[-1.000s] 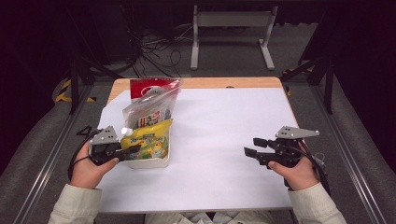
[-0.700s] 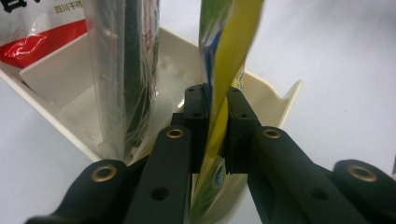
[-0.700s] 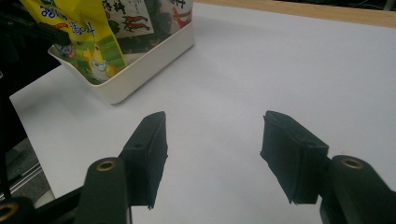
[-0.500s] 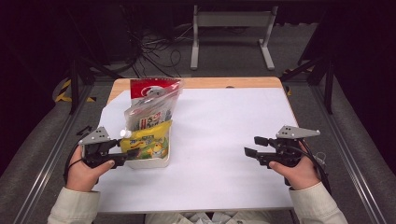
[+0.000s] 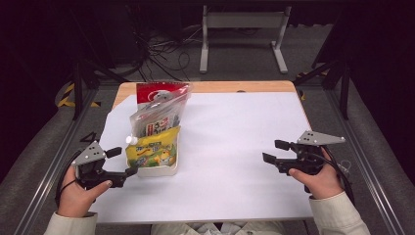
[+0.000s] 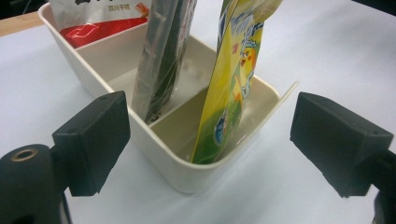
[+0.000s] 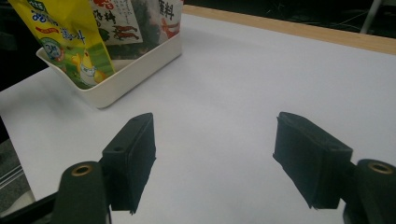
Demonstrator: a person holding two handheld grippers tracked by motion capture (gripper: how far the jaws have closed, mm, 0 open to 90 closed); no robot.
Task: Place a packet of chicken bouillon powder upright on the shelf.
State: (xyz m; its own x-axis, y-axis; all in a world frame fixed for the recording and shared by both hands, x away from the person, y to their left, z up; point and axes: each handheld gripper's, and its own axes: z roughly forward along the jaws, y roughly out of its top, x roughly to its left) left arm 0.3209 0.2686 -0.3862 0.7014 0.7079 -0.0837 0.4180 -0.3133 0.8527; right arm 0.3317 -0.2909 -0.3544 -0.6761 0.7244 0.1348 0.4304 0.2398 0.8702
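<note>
A white bin [image 5: 157, 172] stands at the table's left with three pouches upright in it. A yellow pouch [image 5: 151, 149] is in the near compartment, a clear dark-filled pouch [image 5: 156, 120] behind it and a red pouch [image 5: 159, 93] at the back. My left gripper [image 5: 125, 161] is just left of the bin's near end. Its jaws have just been opening and are open, touching nothing. In the left gripper view the bin [image 6: 154, 140] and yellow pouch [image 6: 233, 84] lie just ahead of the left gripper [image 6: 215, 144]. My right gripper [image 5: 272, 151] hovers open at the right, jaws just widened, nothing between them.
White sheet [image 5: 235, 127] covers the table, with a wooden strip [image 5: 235, 87] along the far edge. Metal rails [image 5: 54, 166] run down both sides. A stand [image 5: 242, 22] and cables [image 5: 161, 49] sit on the floor beyond.
My left gripper let go of the yellow pouch, opened, and drew back left toward the person. The pouch now stands in the bin. The right hand stayed put, jaws slightly wider.
</note>
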